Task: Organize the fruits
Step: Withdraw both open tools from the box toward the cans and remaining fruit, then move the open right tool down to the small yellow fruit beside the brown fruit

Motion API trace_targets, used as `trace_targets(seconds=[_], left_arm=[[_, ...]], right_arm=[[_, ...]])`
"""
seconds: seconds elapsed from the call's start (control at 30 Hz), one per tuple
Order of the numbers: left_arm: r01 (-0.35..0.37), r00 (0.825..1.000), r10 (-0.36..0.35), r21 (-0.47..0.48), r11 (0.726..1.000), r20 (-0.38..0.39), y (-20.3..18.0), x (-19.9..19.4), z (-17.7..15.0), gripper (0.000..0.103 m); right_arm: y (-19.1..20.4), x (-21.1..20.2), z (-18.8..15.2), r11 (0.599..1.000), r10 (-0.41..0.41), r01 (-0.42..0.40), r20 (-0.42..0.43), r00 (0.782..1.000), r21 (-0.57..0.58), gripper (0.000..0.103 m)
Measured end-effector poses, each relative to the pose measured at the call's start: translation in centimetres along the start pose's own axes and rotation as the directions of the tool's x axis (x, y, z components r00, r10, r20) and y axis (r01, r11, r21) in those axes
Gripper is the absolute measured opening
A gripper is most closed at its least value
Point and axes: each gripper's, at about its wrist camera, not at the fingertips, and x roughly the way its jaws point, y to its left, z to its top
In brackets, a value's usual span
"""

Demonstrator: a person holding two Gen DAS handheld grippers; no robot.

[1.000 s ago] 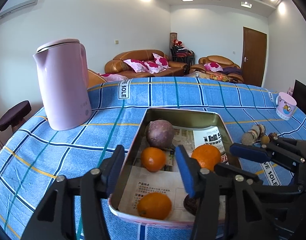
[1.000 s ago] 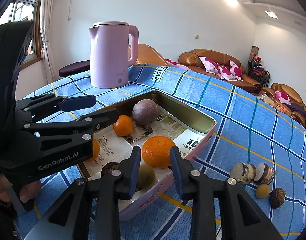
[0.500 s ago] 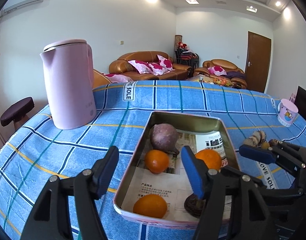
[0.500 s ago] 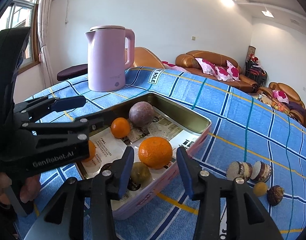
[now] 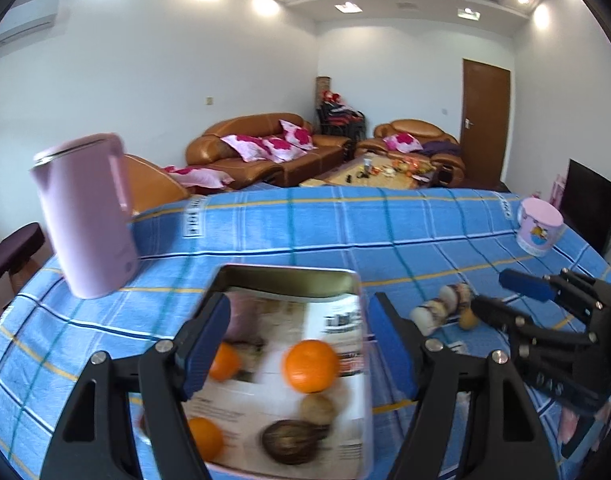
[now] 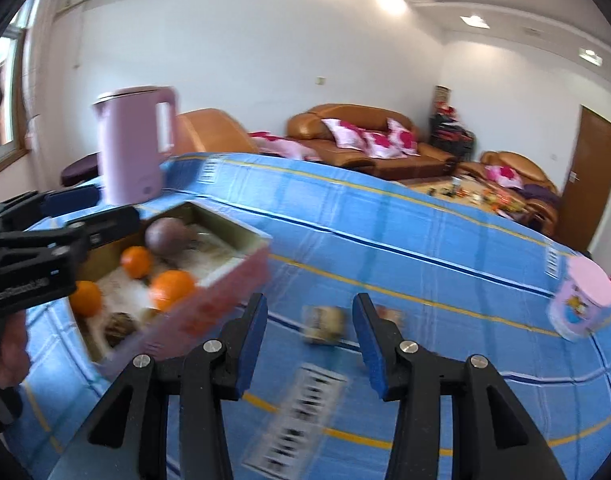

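Both tools gape empty, left tool [image 5: 297, 344] over the tin [image 5: 289, 276], right tool [image 6: 309, 332] facing cut fruit [image 6: 323, 324]

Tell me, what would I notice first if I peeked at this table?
Probably the tin tray in the middle of the blue checked tablecloth, holding bright oranges and darker fruits. Next, the tall pink kettle standing behind the tray to its left, and a pink mug far off to the right.

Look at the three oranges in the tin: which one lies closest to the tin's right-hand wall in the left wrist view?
The largest orange, mid-tray on the right of the tin. The other two oranges sit along the left side.
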Motion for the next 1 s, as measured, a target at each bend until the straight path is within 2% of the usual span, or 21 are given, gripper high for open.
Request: trace_targets(seconds=[0.17, 0.37, 0.73, 0.83, 1.0], left_arm=[[0.047, 0.998, -0.046, 0.022, 0.999, -0.040, -3.2, 1.3, 0.3, 0.074], [0.094, 0.992, -0.089, 0.056, 0.994, -0.094, -7.0, 3.8, 0.3, 0.074], [0.142, 0.972, -0.126, 0.067, 0.988, -0.198, -10.1, 7.8, -0.6, 0.074], [0.150, 0.967, -0.131, 0.073, 0.986, -0.217, -10.4, 8.6, -0.9, 0.073], [0.170, 0.960, -0.150, 0.064, 0.983, -0.238, -10.4, 9.6, -1.1, 0.065]], right_arm=[[-4.3, 0.3, -0.9, 0.992, -0.087, 0.087, -0.012, 0.996, 0.094, 0.047], [-6.7, 1.3, -1.8, 0.975, -0.137, 0.141, -0.033, 0.990, 0.169, 0.047], [-9.2, 0.7, -2.3, 0.951, -0.128, 0.128, -0.020, 0.992, 0.280, 0.049], [-9.2, 0.5, -2.4, 0.950, -0.136, 0.134, -0.014, 0.991, 0.283, 0.055], [-8.9, 0.6, -2.3, 0.952, -0.143, 0.142, -0.015, 0.990, 0.271, 0.056]])
